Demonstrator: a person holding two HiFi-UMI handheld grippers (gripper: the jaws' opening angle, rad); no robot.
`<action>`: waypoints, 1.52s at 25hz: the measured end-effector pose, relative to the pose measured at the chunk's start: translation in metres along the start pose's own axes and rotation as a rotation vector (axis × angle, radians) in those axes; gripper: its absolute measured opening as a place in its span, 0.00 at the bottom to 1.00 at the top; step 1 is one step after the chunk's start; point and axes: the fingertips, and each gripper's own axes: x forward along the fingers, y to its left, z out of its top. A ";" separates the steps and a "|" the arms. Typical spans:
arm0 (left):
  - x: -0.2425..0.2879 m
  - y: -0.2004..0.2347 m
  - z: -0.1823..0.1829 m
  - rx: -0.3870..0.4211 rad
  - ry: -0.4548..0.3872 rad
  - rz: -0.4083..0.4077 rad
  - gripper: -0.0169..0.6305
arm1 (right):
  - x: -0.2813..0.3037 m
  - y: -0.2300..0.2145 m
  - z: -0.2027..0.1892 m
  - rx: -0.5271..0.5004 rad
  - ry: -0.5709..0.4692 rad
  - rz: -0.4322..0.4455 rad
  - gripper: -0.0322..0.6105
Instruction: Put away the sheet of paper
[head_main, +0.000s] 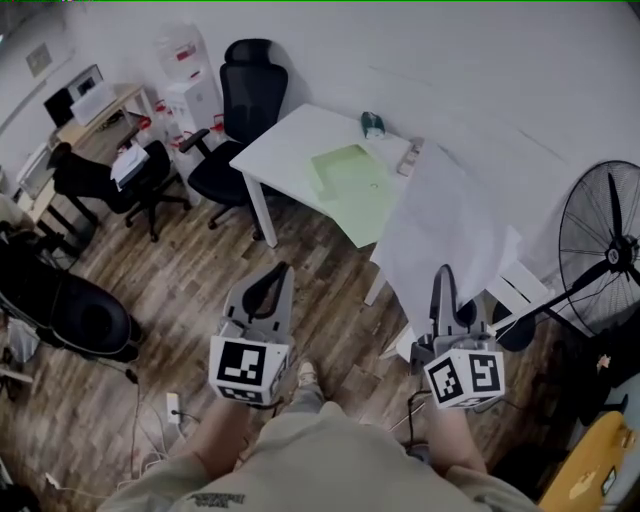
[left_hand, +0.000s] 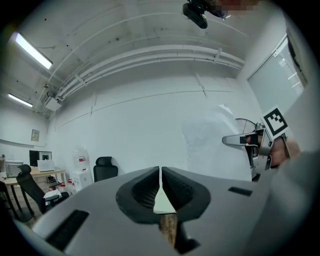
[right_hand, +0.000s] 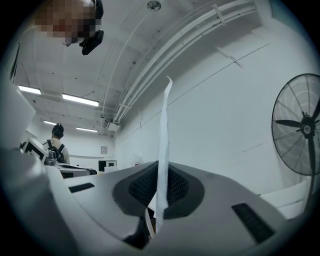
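A large white sheet of paper (head_main: 450, 225) hangs upright in the air, between me and the white table (head_main: 285, 140). My right gripper (head_main: 443, 272) is shut on the sheet's lower edge. In the right gripper view the sheet (right_hand: 163, 135) rises edge-on from between the jaws of the right gripper (right_hand: 161, 172). My left gripper (head_main: 283, 268) is held at the same height to the left, apart from the paper. Its jaws are pressed together with nothing between them, as the left gripper view shows (left_hand: 160, 172). A pale green folder (head_main: 352, 182) lies on the table.
A small teal object (head_main: 372, 124) and a white item (head_main: 408, 158) sit at the table's far edge. A black office chair (head_main: 245, 100) stands behind the table, another (head_main: 110, 180) at a desk to the left. A standing fan (head_main: 605, 245) is on the right. Wood floor lies below.
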 end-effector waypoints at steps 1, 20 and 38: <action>0.009 0.009 -0.002 0.002 0.005 -0.002 0.08 | 0.012 0.000 -0.003 0.011 0.006 -0.005 0.09; 0.161 0.150 -0.050 -0.020 0.092 -0.086 0.08 | 0.203 -0.018 -0.098 0.380 0.115 -0.126 0.09; 0.245 0.169 -0.115 -0.026 0.243 -0.089 0.08 | 0.284 -0.095 -0.215 0.732 0.223 -0.265 0.09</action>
